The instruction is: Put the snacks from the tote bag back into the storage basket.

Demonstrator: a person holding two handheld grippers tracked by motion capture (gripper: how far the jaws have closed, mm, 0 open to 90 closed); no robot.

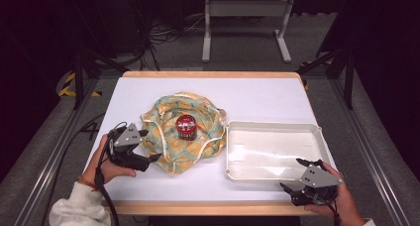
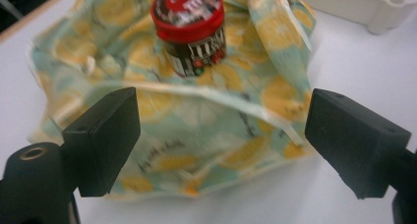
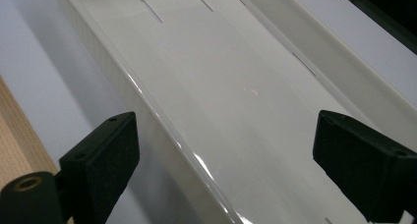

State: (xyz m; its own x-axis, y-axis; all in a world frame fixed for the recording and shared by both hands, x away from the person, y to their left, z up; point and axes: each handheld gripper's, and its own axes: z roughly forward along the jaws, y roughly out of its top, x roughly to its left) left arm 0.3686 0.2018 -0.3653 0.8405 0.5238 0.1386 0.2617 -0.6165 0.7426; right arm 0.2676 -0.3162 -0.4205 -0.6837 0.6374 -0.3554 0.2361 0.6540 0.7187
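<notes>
Left claw (image 1: 147,145): released, jaws wide apart, at 9 o'clock edge of crumpled yellow-and-teal patterned cloth (image 1: 163,132) | small dark jar with red lid (image 1: 186,126): upright at cloth's centre, on white surface (image 1: 257,94) | Right claw (image 1: 295,175): released, at 5 o'clock corner of shallow white plastic tray (image 1: 275,149), which lies at 3 o'clock of cloth.

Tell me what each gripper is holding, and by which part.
Nothing is held. The left gripper stands open at the near edge of the patterned cloth; the right gripper stands open by the white tray.
</notes>
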